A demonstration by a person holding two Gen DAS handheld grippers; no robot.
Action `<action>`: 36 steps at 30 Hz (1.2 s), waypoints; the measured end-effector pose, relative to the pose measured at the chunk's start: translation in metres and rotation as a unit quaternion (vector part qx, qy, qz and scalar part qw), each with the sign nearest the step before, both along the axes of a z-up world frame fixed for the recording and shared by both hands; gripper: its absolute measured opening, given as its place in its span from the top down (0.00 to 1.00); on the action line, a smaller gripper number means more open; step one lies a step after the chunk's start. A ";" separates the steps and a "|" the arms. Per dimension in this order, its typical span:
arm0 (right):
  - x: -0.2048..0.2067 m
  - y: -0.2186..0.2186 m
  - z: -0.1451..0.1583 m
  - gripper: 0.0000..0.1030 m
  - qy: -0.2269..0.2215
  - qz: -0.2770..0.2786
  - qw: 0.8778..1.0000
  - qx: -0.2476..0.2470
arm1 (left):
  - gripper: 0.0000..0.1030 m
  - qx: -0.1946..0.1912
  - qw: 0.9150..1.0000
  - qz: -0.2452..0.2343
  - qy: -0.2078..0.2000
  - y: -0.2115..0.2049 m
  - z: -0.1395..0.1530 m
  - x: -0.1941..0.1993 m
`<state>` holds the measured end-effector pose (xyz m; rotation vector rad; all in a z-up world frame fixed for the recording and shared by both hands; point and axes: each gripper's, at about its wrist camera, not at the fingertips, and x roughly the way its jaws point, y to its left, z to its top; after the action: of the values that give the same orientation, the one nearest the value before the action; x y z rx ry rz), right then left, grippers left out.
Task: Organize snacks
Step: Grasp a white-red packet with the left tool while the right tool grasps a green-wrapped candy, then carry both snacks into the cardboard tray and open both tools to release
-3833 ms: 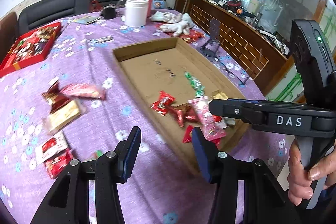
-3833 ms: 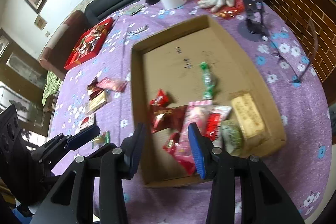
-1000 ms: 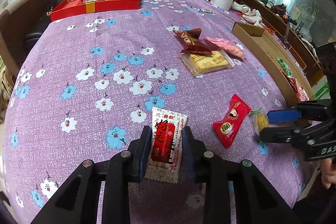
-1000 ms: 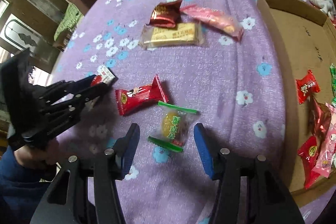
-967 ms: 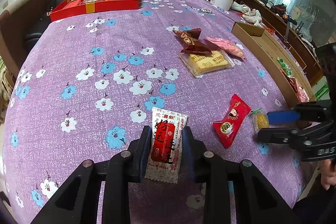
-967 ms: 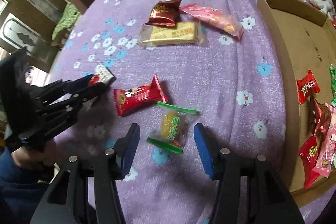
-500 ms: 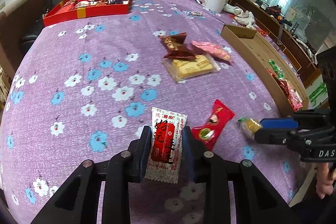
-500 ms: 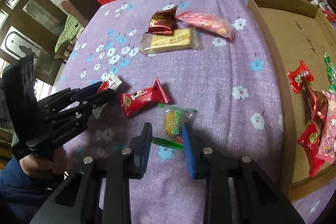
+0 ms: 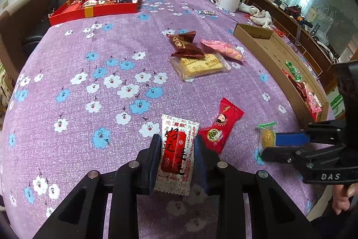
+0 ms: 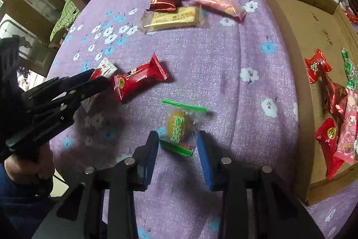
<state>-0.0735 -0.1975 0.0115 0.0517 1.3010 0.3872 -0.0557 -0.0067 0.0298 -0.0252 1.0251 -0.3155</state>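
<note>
Since a moment ago the right gripper's (image 10: 177,145) jaws, which had nearly pinched together, are opening again, and the clear green-edged packet holding a round yellow sweet (image 10: 179,124) lies between them on the desk, its near edge in the gap, neither blue pad pressing it. The left gripper (image 9: 177,149) has not shifted: its jaws stay clamped on the sides of a white-and-red sachet (image 9: 177,153) printed with red Chinese characters and, lower down, "ALL'S WELL". Both tools slant steeply down toward the purple flowered cloth (image 9: 94,55) covering the desk. A hand (image 9: 342,198) grips the right tool's black handle, which reads "DAS"; a hand (image 10: 29,165) in a dark blue sleeve holds the left one. Just beside the sachet lies a red wrapped bar with a gold round emblem (image 9: 220,127). Farther off sit a clear-wrapped yellow biscuit slab (image 9: 199,65), a dark red foil pouch (image 9: 185,44) and a pink packet (image 9: 222,50). The shallow cardboard tray (image 10: 288,41) on the right holds several red and pink snacks.
</note>
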 end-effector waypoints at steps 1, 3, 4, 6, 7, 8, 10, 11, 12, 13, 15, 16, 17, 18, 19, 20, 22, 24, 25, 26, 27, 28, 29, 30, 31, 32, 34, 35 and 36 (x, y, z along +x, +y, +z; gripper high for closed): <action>0.001 0.001 0.000 0.67 -0.001 -0.001 1.000 0.000 | 0.70 0.001 1.000 0.001 -0.002 0.000 0.002 0.000; 0.002 0.001 0.001 0.69 -0.004 -0.003 1.000 -0.004 | 0.70 0.002 1.000 0.001 -0.006 -0.001 0.005 0.000; 0.002 0.001 0.001 0.72 -0.007 -0.003 1.000 -0.003 | 0.70 0.002 1.000 0.001 -0.008 -0.002 0.007 -0.001; 0.002 0.000 0.002 0.75 -0.006 -0.002 1.000 0.010 | 0.69 0.004 1.000 -0.002 -0.013 -0.005 0.010 -0.002; 0.002 0.001 0.002 0.75 -0.005 -0.002 1.000 0.013 | 0.70 0.005 1.000 -0.004 -0.016 -0.007 0.012 -0.002; 0.001 0.000 0.003 0.75 -0.007 -0.001 1.000 0.017 | 0.70 0.005 1.000 -0.006 -0.018 -0.010 0.014 -0.002; 0.000 -0.001 0.008 0.76 -0.014 0.002 1.000 0.023 | 0.70 0.006 1.000 -0.008 -0.020 -0.015 0.017 -0.001; -0.001 -0.003 0.012 0.76 -0.021 0.005 0.999 0.023 | 0.70 0.006 1.000 -0.009 -0.021 -0.018 0.018 0.000; -0.002 -0.005 0.016 0.76 -0.028 0.005 0.999 0.024 | 0.70 0.006 1.000 -0.009 -0.022 -0.020 0.019 0.000; -0.003 -0.010 0.021 0.76 -0.035 0.005 0.999 0.029 | 0.70 0.006 1.000 -0.011 -0.024 -0.025 0.021 0.000; -0.004 -0.019 0.028 0.76 -0.043 0.002 0.998 0.034 | 0.70 0.005 1.000 -0.012 -0.027 -0.032 0.025 0.001; -0.005 -0.024 0.032 0.76 -0.048 0.000 0.998 0.034 | 0.70 0.005 0.999 -0.015 -0.029 -0.038 0.028 0.002; -0.006 -0.030 0.035 0.76 -0.053 -0.003 0.998 0.036 | 0.70 0.005 0.999 -0.017 -0.030 -0.042 0.029 0.002; -0.007 -0.036 0.038 0.76 -0.056 -0.007 0.998 0.039 | 0.70 0.004 0.999 -0.019 -0.032 -0.046 0.031 0.003; -0.007 -0.041 0.041 0.76 -0.059 -0.011 0.997 0.042 | 0.70 0.004 0.999 -0.024 -0.034 -0.054 0.034 0.004; -0.008 -0.049 0.044 0.76 -0.062 -0.017 0.997 0.043 | 0.70 0.004 0.999 -0.028 -0.035 -0.059 0.036 0.006; -0.010 -0.061 0.048 0.76 -0.067 -0.027 0.996 0.047 | 0.70 0.003 0.999 -0.035 -0.038 -0.069 0.039 0.007; -0.010 -0.073 0.052 0.76 -0.072 -0.038 0.996 0.048 | 0.70 0.002 0.998 -0.044 -0.040 -0.081 0.042 0.010; -0.010 -0.079 0.053 0.76 -0.074 -0.044 0.995 0.048 | 0.70 0.002 0.998 -0.049 -0.041 -0.088 0.043 0.011; -0.010 -0.087 0.055 0.76 -0.076 -0.052 0.995 0.050 | 0.70 0.001 0.998 -0.055 -0.042 -0.094 0.045 0.012; -0.010 -0.092 0.056 0.76 -0.077 -0.058 0.994 0.050 | 0.70 0.001 0.997 -0.059 -0.043 -0.100 0.047 0.013; -0.011 -0.100 0.057 0.76 -0.077 -0.065 0.994 0.050 | 0.70 0.000 0.997 -0.064 -0.043 -0.107 0.048 0.014; -0.011 -0.106 0.058 0.76 -0.078 -0.070 0.993 0.050 | 0.70 0.000 0.997 -0.069 -0.044 -0.114 0.049 0.015; -0.012 -0.111 0.058 0.76 -0.078 -0.075 0.993 0.051 | 0.70 0.000 0.996 -0.073 -0.044 -0.120 0.050 0.016; -0.012 -0.118 0.059 0.76 -0.079 -0.081 0.992 0.051 | 0.70 0.000 0.996 -0.078 -0.044 -0.127 0.051 0.017; -0.012 -0.125 0.059 0.76 -0.079 -0.088 0.992 0.051 | 0.70 0.000 0.995 -0.084 -0.044 -0.134 0.051 0.017; -0.012 -0.139 0.059 0.76 -0.079 -0.101 0.990 0.051 | 0.70 0.001 0.994 -0.095 -0.045 -0.148 0.053 0.018; -0.014 -0.145 0.059 0.76 -0.079 -0.106 0.990 0.051 | 0.70 0.001 0.994 -0.100 -0.045 -0.154 0.053 0.018; -0.014 -0.150 0.059 0.76 -0.078 -0.110 0.990 0.051 | 0.70 0.001 0.993 -0.104 -0.045 -0.159 0.053 0.019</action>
<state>-0.0876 -0.3473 0.0708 0.2444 1.1066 0.2622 -0.0367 -0.1653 0.0830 0.0984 0.9393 -0.5018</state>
